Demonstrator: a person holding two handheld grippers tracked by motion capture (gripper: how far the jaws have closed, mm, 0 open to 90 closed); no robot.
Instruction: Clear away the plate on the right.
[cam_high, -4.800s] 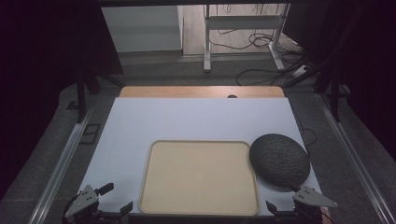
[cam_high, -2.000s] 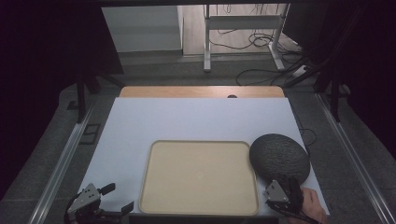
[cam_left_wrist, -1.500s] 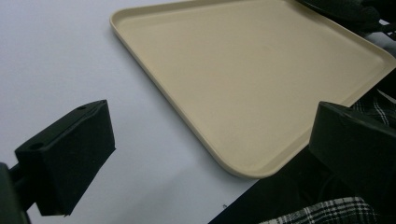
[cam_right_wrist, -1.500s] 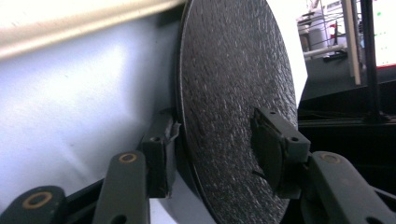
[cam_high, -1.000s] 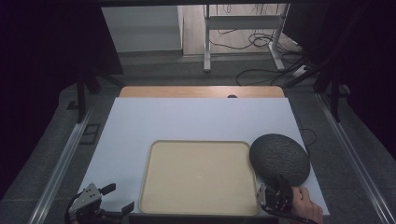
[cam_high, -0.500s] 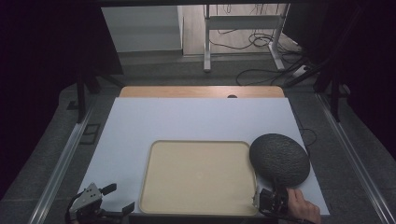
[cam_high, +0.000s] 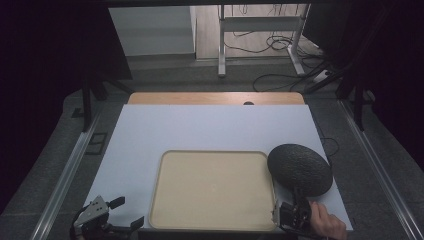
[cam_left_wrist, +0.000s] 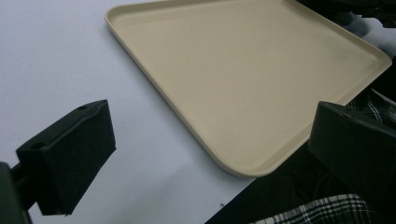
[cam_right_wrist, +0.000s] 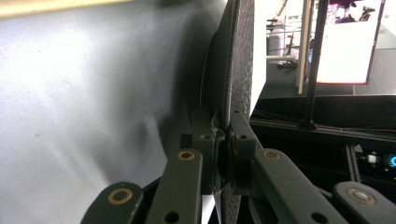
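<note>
A dark round textured plate (cam_high: 300, 169) lies on the white table cover at the right, just beside an empty tan tray (cam_high: 215, 187). My right gripper (cam_high: 298, 196) is shut on the plate's near rim. In the right gripper view the pads (cam_right_wrist: 223, 130) pinch the thin rim, and the plate (cam_right_wrist: 238, 60) is seen edge-on. My left gripper (cam_high: 127, 212) rests at the table's front left corner, open and holding nothing. In the left gripper view its jaws (cam_left_wrist: 212, 149) stand wide apart, with the tray's near corner (cam_left_wrist: 233, 70) ahead of them.
The white cover (cam_high: 210, 127) stretches bare behind the tray as far as a wooden strip (cam_high: 215, 98) at the back. Cables and metal frame legs (cam_high: 222, 45) lie on the floor beyond. A hand (cam_high: 327, 225) holds the right gripper at the front edge.
The right gripper came in from the front right corner to the plate's near rim and closed on it. The left gripper has stayed where it was.
</note>
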